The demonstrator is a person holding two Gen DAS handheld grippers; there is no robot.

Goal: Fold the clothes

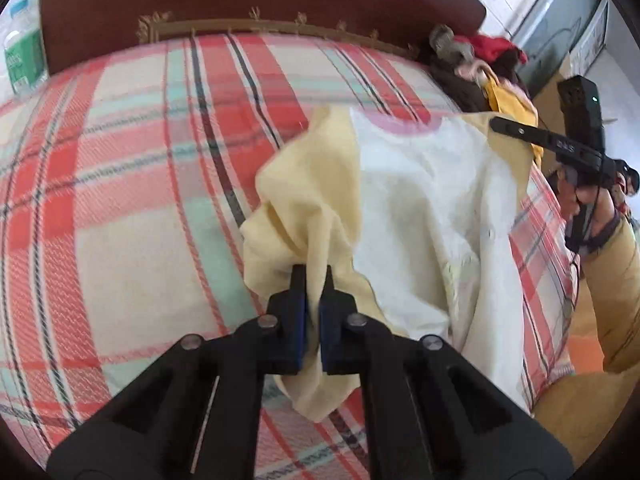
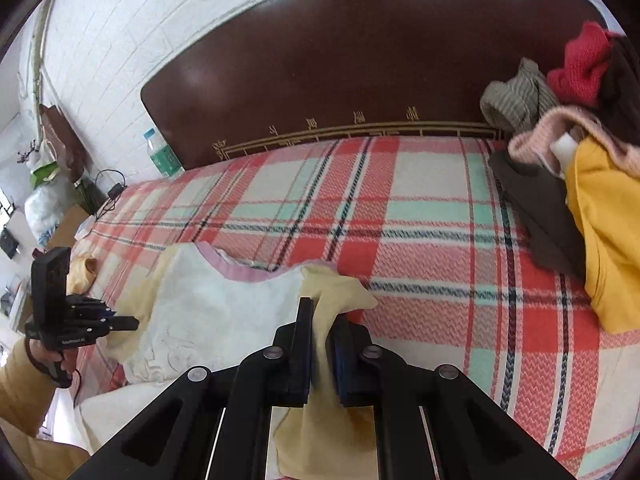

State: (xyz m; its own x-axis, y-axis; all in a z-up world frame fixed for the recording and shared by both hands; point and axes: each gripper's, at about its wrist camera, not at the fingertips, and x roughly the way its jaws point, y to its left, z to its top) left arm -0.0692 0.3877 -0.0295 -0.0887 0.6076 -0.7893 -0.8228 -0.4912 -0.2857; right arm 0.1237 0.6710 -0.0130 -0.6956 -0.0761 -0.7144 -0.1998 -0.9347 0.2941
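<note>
A white shirt with pale yellow sleeves and a pink collar (image 1: 420, 200) lies on the plaid bedcover (image 1: 120, 200). My left gripper (image 1: 314, 276) is shut on a bunched yellow sleeve, with cloth hanging below its pads. In the right wrist view, my right gripper (image 2: 324, 312) is shut on the other yellow sleeve, beside the shirt (image 2: 192, 312). The right gripper (image 1: 496, 123) also shows at the shirt's far right edge, and the left gripper (image 2: 134, 323) shows at the shirt's left edge.
A pile of clothes (image 2: 580, 152) in red, grey, pink, brown and mustard sits at the bed's back right corner. A dark brown headboard (image 2: 360, 60) runs behind the bed. A water bottle (image 2: 160, 156) stands beside it. A tan sleeve (image 1: 616, 280) holds the right gripper.
</note>
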